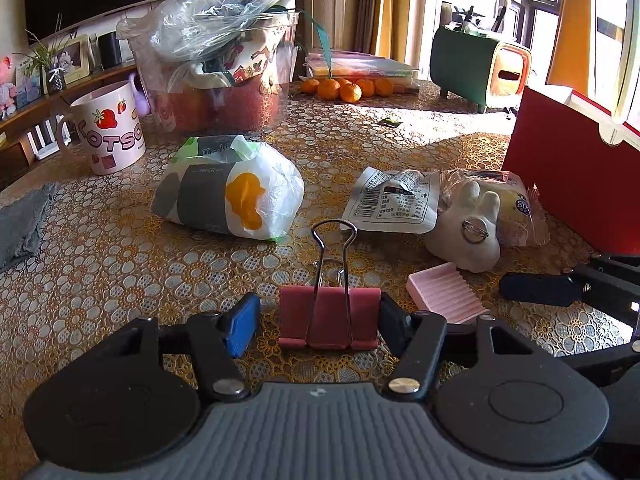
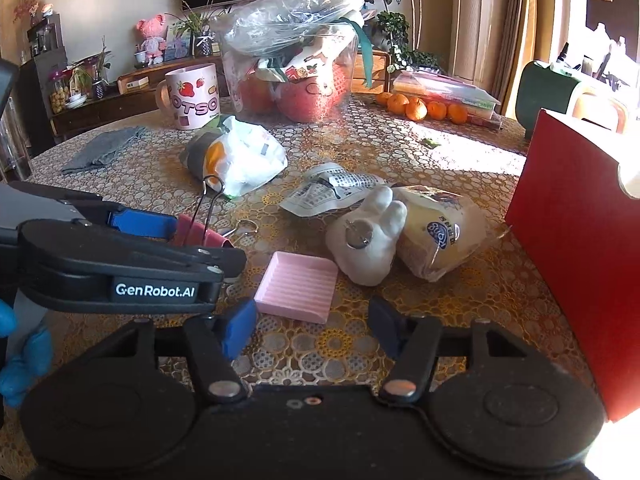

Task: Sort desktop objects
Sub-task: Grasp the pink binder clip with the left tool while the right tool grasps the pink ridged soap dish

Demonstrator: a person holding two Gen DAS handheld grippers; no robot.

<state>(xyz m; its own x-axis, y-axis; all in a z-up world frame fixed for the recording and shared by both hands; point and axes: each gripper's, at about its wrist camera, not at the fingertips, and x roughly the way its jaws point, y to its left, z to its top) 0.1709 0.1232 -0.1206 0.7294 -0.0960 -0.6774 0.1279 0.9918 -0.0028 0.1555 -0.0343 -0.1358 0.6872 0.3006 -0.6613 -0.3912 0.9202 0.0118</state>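
Note:
A red binder clip (image 1: 329,317) stands on the table between the fingers of my left gripper (image 1: 316,322). The right finger touches the clip; a small gap shows at the left blue pad (image 1: 240,324), so the jaws are open around it. In the right wrist view the clip (image 2: 200,234) sits in the left gripper at the left. My right gripper (image 2: 310,326) is open and empty, just short of a pink ribbed pad (image 2: 298,286), which also shows in the left wrist view (image 1: 446,292). A white bunny figure (image 2: 366,240) lies beyond it.
A tissue pack (image 1: 228,196), a snack wrapper (image 1: 394,200) and a bagged bun (image 2: 440,232) lie mid-table. A red box (image 2: 576,248) stands at the right. A strawberry mug (image 1: 110,130), a clear tub (image 1: 224,72), oranges (image 1: 348,88) and a grey cloth (image 2: 104,148) are farther back.

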